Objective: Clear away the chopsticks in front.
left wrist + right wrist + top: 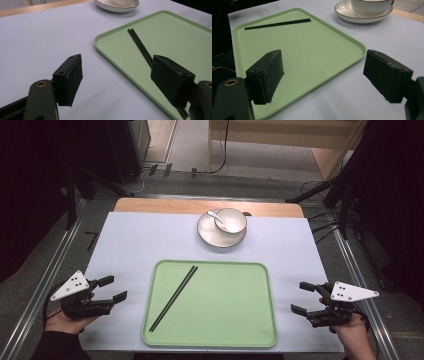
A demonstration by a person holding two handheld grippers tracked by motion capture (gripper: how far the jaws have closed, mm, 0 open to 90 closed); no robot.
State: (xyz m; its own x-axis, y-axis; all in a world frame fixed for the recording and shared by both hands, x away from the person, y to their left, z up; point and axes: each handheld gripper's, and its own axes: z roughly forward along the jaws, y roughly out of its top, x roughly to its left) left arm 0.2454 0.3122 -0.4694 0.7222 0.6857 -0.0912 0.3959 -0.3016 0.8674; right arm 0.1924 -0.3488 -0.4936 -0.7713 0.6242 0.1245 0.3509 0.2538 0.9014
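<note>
A light green tray [230, 320] lies at the front middle of the white table. A pair of black chopsticks [173, 298] rests diagonally on its left half, also seen on the tray [175, 32] as chopsticks [140, 45] and chopsticks [277, 24]. Behind the tray a white bowl [230, 220] with a spoon [216, 216] stands on a saucer [206, 234]. My left gripper [113, 288] hovers open left of the tray, held by a hand. My right gripper [302, 297] is open to the right of the tray [317, 45], nothing between its jaws.
The white table cover [135, 240] ends in a wooden strip [150, 205] at the far edge. Metal rails [45, 285] run along both sides of the table. Dark stands and cables [335, 190] crowd the floor beyond.
</note>
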